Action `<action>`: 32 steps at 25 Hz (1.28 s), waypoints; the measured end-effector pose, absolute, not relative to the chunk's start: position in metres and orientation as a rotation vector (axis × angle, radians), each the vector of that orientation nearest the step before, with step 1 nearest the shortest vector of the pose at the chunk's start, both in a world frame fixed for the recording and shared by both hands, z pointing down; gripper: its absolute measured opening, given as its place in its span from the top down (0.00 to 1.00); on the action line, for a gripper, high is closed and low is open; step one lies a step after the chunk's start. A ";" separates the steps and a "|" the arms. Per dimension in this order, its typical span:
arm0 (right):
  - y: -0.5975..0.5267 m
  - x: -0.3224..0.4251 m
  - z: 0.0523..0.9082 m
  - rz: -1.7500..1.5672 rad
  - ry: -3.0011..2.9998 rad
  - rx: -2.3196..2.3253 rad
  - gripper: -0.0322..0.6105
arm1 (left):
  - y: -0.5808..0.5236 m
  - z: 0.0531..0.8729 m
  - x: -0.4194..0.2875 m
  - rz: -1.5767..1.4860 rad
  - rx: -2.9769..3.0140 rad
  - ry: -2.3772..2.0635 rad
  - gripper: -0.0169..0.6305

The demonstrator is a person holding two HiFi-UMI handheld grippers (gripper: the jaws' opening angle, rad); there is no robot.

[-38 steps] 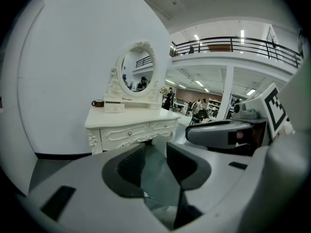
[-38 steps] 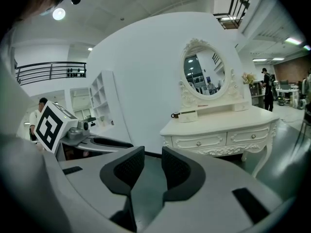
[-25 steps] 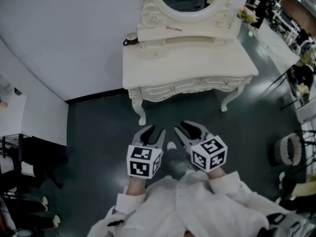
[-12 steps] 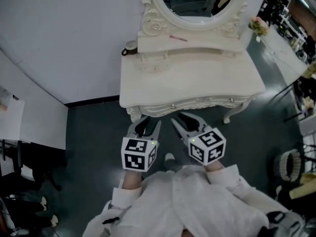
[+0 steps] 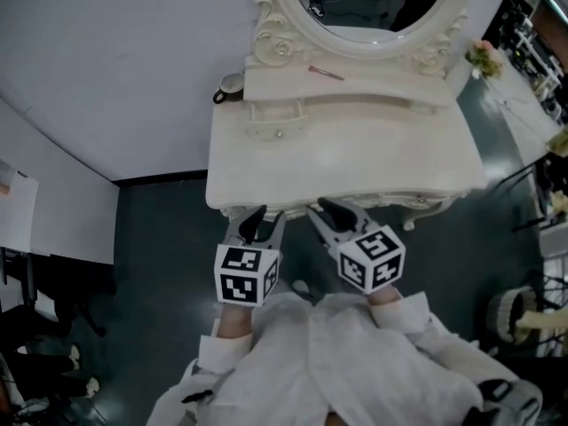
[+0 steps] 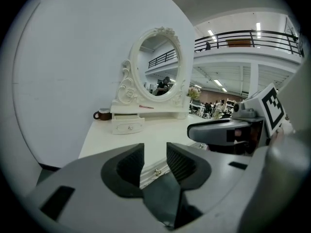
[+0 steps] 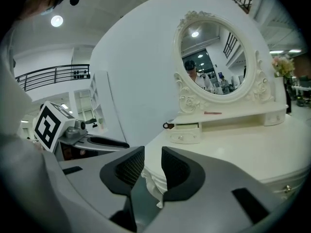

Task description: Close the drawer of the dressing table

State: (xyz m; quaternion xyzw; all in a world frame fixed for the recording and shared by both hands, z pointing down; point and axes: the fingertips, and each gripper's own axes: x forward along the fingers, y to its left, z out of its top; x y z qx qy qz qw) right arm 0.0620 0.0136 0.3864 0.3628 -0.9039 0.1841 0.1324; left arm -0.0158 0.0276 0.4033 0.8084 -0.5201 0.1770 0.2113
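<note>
The white dressing table [image 5: 355,162] with an oval mirror [image 5: 373,7] stands against the wall ahead. A small drawer [image 5: 277,121] at the left end of its upper shelf sticks out a little; it also shows as the small drawer [image 6: 128,126] and the small drawer [image 7: 184,132] in the gripper views. My left gripper [image 5: 264,223] and right gripper [image 5: 335,215] hover side by side at the table's front edge. Each is open with nothing between the jaws, as the left gripper [image 6: 155,148] and the right gripper [image 7: 152,153] show in their own views. The front drawers are hidden under the tabletop in the head view.
A dark mug [image 5: 229,84] sits at the table's back left corner, and a thin pink item [image 5: 326,73] lies on the shelf. Flowers [image 5: 484,58] stand to the right. Dark furniture [image 5: 44,282] is at the left, a basket [image 5: 510,313] on the floor at the right.
Both grippers have moved forward together, from open floor up to the table's front edge. The table now fills more of the head view. The jaws have kept the same gap.
</note>
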 end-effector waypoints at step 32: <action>-0.143 0.031 0.401 0.686 -2.564 1.163 0.79 | -0.137 0.424 -0.056 0.587 2.258 -1.299 0.78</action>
